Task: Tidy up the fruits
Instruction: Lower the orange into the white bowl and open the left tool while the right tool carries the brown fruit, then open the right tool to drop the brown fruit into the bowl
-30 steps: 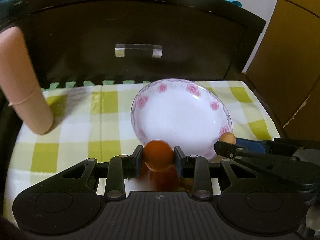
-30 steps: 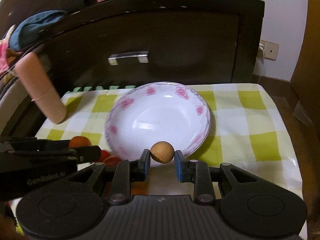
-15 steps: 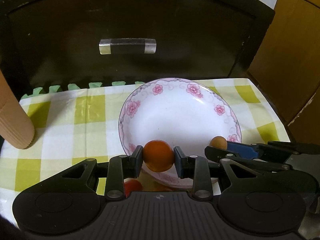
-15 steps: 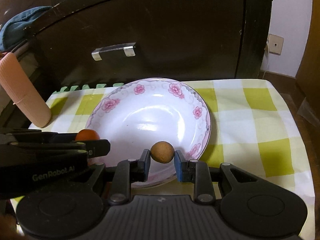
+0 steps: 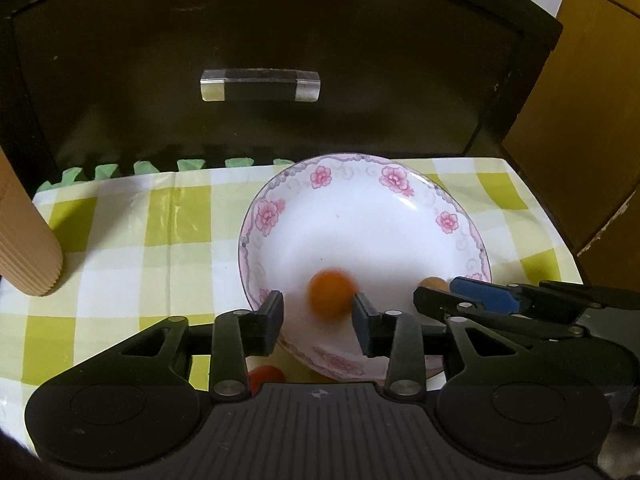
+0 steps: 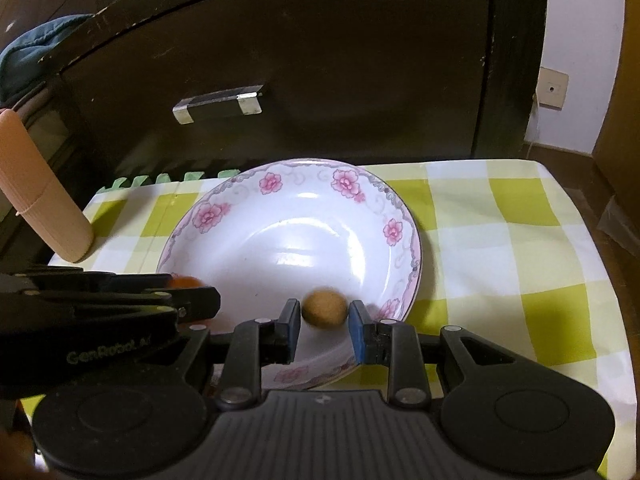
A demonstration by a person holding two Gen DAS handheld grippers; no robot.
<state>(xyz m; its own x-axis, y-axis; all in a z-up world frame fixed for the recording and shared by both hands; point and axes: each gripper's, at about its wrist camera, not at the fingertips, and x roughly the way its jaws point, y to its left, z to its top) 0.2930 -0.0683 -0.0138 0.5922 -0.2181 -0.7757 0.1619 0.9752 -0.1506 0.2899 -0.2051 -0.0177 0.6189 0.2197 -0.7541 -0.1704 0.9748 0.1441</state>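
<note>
While our left gripper [image 5: 318, 314] hangs over the near side of the flowered plate [image 5: 460, 196], its jaws have just been opening, so the blurred orange fruit [image 5: 330, 294] sits loose between the pads, free to drop in. From the right wrist, our right gripper [image 6: 324, 322] pinches the brown fruit [image 6: 324, 307] above the same plate for its own drop.

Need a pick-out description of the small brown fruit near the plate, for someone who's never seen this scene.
Start at the white shallow plate with pink flowers on the yellow-checked tablecloth. At its near rim, the small round tan-brown fruit sits between the right gripper fingers. It is dull brown and smaller than the bright orange round fruit at the left gripper, whose fingers have just been opening.
</note>
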